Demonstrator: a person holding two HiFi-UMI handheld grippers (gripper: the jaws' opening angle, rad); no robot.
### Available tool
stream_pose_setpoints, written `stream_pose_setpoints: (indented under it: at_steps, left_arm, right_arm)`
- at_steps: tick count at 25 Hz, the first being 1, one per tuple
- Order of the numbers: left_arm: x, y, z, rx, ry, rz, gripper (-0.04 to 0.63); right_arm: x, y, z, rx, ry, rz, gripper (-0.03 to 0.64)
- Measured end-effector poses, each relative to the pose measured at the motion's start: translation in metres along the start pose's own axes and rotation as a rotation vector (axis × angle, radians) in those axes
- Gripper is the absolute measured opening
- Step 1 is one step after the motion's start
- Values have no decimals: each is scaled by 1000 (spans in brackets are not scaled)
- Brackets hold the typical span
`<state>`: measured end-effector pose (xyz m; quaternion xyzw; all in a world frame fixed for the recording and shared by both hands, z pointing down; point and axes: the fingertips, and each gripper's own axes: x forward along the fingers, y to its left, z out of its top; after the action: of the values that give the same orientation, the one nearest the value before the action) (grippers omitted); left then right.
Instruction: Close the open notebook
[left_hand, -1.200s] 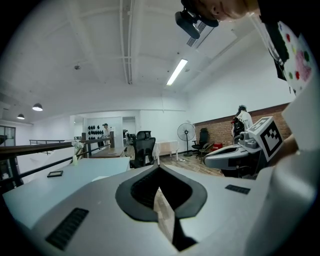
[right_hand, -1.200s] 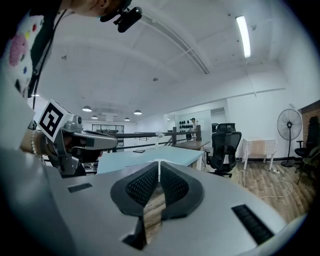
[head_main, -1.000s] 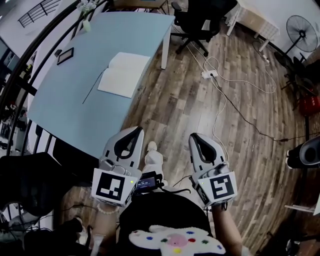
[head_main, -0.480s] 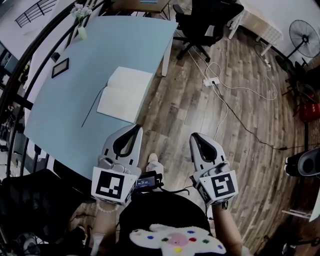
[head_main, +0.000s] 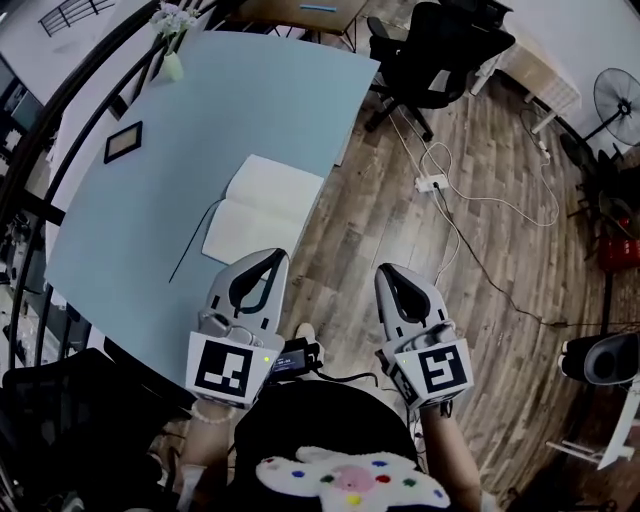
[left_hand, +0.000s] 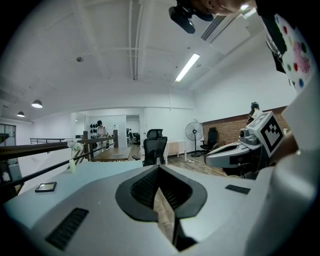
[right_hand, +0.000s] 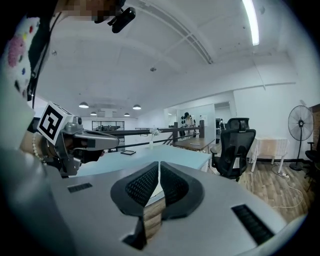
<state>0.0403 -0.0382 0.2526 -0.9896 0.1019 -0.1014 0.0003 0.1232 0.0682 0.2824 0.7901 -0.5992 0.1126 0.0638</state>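
Observation:
An open notebook (head_main: 265, 205) with blank white pages lies flat near the front right edge of the light blue table (head_main: 200, 110). My left gripper (head_main: 268, 258) hovers just short of the notebook's near edge, its tips over the table's rim, jaws shut and empty; the left gripper view shows its jaws (left_hand: 159, 169) meeting at the tip. My right gripper (head_main: 388, 272) is held beside it over the wooden floor, right of the table, also shut (right_hand: 159, 164) with nothing in it. Neither gripper touches the notebook.
On the table's far part lie a small dark framed tablet (head_main: 122, 142) and a vase with flowers (head_main: 172, 60). A black office chair (head_main: 430, 50) stands beyond the table's right corner. A power strip with cables (head_main: 432, 183) lies on the floor. A railing runs along the left.
Both grippers have advanced together toward the table, so the notebook now sits much nearer the left gripper's tips. The jaws of both stayed shut.

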Motion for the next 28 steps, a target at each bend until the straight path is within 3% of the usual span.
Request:
stream_pose_setpoints:
  at_steps: [7, 16, 20, 28]
  left_arm:
    - [7, 33, -11, -43, 18, 47, 17]
    - [11, 42, -17, -67, 34, 119, 17]
    - [11, 47, -21, -93, 52, 188, 17]
    - [5, 58, -37, -179, 93, 368, 16]
  right_arm:
    - [34, 3, -7, -21, 58, 42, 37]
    - [59, -3, -15, -28, 104, 114, 37]
    - [74, -6, -24, -11, 185, 183, 38]
    - [106, -4, -47, 35, 244, 373, 38]
